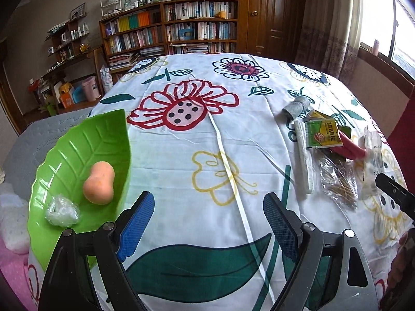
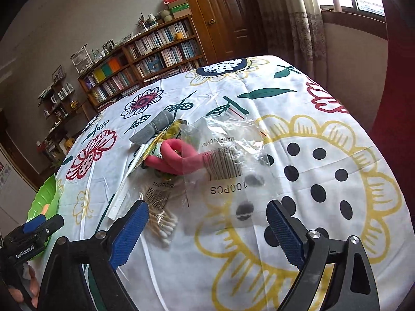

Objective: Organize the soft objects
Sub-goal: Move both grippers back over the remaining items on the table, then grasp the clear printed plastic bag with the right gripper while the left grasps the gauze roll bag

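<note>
Left tool (image 1: 208, 223): jaws spread wide, nothing between the blue pads, hovering over bare floral cloth (image 1: 207, 140) on the counter. Right tool (image 2: 207, 229): also spread, empty, pads either side of the near edge of a clear plastic bag (image 2: 228, 160) printed "100PCS" with a barcode; contact with the bag can't be confirmed.

Green leaf-shaped dish (image 1: 75, 145) sits at the left edge of the counter, just beside the left tool's left finger. In it: a peach peanut-shaped sponge (image 1: 99, 182) and a small crumpled wad of clear film (image 1: 62, 211), close together; I can't tell if they touch.

Remaining pile is on the right side of the counter, well apart from the dish:
- grey rolled cloth (image 1: 295, 107) at the far end of the pile
- white foam stick (image 1: 304, 158) lying lengthwise, near end pointing toward the tools
- green/yellow sachets (image 1: 323, 133) overlapping the stick's far end
- pink foam tube (image 2: 179, 159) bent into a loop, partly under the clear bag, resting on the sachets
- bagged cotton swabs (image 2: 162, 220), just beside the right tool's left finger

In the right wrist view the left tool shows at lower left, with part of a hand (image 2: 26, 289) gripping its handle. Bookshelf (image 1: 179, 28) and wooden door (image 1: 269, 13) behind the counter, window at right.
</note>
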Tool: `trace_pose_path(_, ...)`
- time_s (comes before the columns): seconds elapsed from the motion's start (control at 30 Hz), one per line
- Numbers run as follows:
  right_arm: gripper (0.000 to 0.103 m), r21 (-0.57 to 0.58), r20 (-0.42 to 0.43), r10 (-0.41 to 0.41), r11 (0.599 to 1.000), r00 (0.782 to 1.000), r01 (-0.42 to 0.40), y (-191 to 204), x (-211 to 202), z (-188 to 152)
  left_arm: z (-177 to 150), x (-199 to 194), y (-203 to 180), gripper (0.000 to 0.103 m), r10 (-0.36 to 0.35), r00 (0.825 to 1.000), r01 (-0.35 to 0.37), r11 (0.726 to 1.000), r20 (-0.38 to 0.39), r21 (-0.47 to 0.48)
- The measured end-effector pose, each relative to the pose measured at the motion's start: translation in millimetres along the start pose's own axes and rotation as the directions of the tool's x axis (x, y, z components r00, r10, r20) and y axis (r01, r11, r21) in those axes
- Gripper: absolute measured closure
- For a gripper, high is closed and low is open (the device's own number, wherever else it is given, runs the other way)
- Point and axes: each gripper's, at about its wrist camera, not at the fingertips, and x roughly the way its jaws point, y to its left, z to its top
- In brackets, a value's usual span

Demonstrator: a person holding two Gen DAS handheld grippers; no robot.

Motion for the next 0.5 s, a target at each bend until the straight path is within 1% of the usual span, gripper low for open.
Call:
trace_pose_path(0.23, 0.003, -0.018, -0.015, -0.018, 1.0, 1.0, 0.018, -16.7, 14.3, 15.7, 5.6, 6.9, -24.2, 0.016, -0.023, 1.0, 0.024, 0.999, -0.01, 0.046)
trace_pose_path(0.33, 0.003, -0.027, -0.033, -0.01, 1.0, 0.999, 0.009, -20.7, 23.6, 23.0, 9.1, 9.8, -33.1, 0.016, -0.029, 1.0, 0.03, 0.998, -0.012, 0.062)
trace_pose_path(0.43, 0.003, -0.021, -0.062, 0.022, 0.999, 0.998, -0.024, -23.9, 34.3, 27.6, 12.0, 12.7, -41.9, 0.016, -0.034, 0.999, 0.035, 0.996, -0.014, 0.078)
trace_pose_path(0.5, 0.003, -0.024, -0.075, 0.018, 1.0, 0.997, -0.02, -24.7, 41.5, 28.6, 13.2, 14.6, -46.1, 0.016, -0.036, 0.999, 0.037, 0.996, -0.017, 0.086)
